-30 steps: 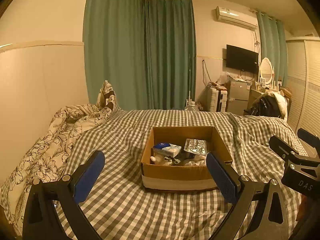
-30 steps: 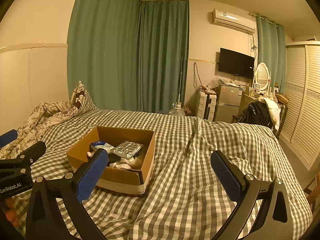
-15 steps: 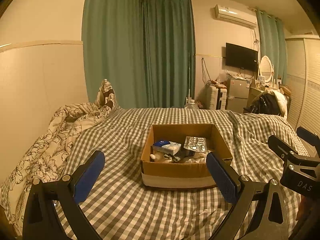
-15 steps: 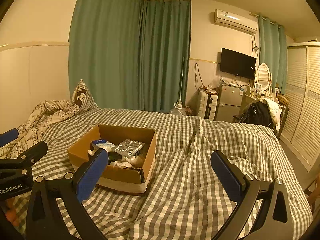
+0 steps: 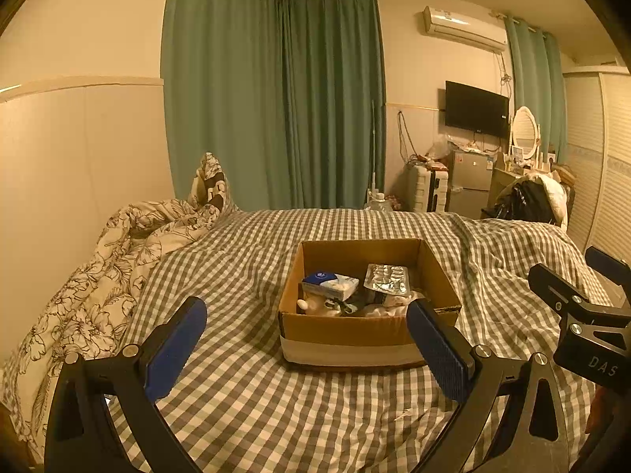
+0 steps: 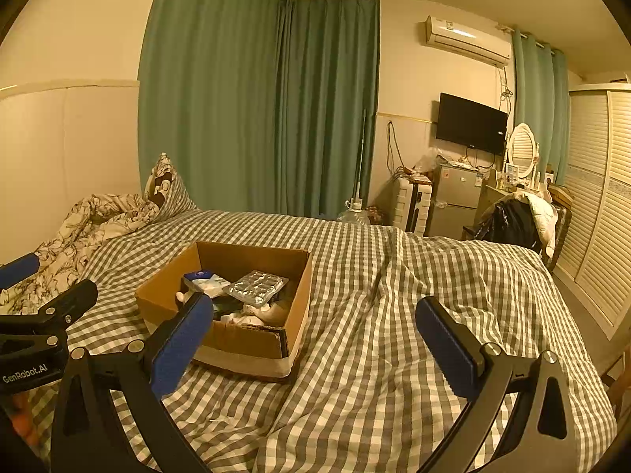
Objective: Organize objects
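An open cardboard box (image 5: 347, 335) stands on the checked bed cover; it also shows in the right wrist view (image 6: 236, 339). Inside lie a silver blister pack (image 5: 385, 278) (image 6: 256, 287), a blue-and-white packet (image 5: 329, 284) (image 6: 205, 280) and small pale items. My left gripper (image 5: 305, 347) is open and empty, held above the bed just in front of the box. My right gripper (image 6: 309, 345) is open and empty, to the right of the box; its side also shows in the left wrist view (image 5: 583, 315).
A floral quilt (image 5: 90, 287) and a pillow (image 5: 211, 189) are bunched at the bed's left by the wall. Green curtains (image 5: 276, 98) hang behind. A fridge (image 5: 471, 183), suitcase (image 5: 428, 191), chair with clothes (image 5: 528, 201) and wardrobe (image 6: 595, 205) stand at the right.
Both grippers have drifted slightly; the box sits a little lower and nearer in both views. Both stay open and empty.
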Motion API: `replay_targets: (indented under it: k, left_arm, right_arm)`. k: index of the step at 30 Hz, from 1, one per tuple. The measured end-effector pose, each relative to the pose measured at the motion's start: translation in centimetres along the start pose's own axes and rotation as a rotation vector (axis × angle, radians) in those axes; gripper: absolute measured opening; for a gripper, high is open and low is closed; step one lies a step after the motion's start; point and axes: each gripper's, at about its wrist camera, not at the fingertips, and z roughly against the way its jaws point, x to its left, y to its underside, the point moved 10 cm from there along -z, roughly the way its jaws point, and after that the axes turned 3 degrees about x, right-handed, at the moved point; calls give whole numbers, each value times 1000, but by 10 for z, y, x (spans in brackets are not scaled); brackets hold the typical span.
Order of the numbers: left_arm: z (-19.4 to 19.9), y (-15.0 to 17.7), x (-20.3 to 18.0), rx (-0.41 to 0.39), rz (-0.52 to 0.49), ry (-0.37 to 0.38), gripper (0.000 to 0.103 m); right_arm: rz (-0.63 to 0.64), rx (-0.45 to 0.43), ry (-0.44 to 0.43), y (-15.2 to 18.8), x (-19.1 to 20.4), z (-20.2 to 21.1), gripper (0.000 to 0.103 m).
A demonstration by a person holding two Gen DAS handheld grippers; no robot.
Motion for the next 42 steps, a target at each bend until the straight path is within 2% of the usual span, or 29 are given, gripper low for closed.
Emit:
replay_targets:
  k: [42]
  left_arm:
    - [-1,1,-3,-3,-15,8,103]
  right_arm:
    - [7,19,-4,7,4,-5,103]
